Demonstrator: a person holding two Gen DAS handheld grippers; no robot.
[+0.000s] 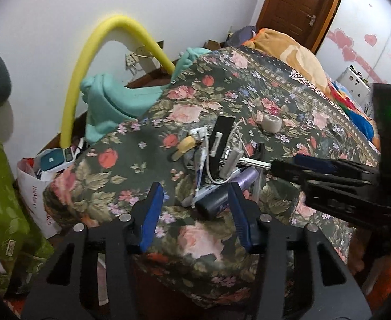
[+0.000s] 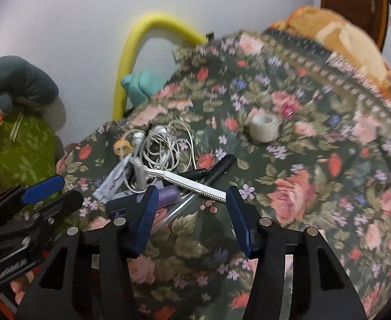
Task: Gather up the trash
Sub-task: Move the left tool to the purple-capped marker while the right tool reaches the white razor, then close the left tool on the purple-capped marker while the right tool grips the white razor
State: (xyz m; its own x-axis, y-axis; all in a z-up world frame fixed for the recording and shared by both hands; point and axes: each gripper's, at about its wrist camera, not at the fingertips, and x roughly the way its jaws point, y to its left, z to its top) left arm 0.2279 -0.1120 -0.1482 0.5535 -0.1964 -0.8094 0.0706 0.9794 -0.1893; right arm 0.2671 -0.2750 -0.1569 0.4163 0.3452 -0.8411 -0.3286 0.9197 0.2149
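While both sets of jaws are spread and nothing is gripped, the left gripper point(image 1: 195, 214) and the right gripper point(image 2: 192, 216) are held just short of the trash pile point(image 2: 166, 165), which lies on the bed point(image 1: 222, 85): tangled white cables point(image 2: 166, 144), a white razor point(image 2: 187, 181), a purple tube point(image 2: 170, 196) and a black pen point(image 2: 219, 168). The approach step is judged to be in hand; next, one piece must be straddled and the jaws closed. A tape roll point(image 2: 264, 128) sits apart. Beyond the floral bedspread, a white bag point(image 1: 35, 186), a yellow foam tube point(image 1: 88, 61) and a wooden door point(image 1: 294, 8) are seen.
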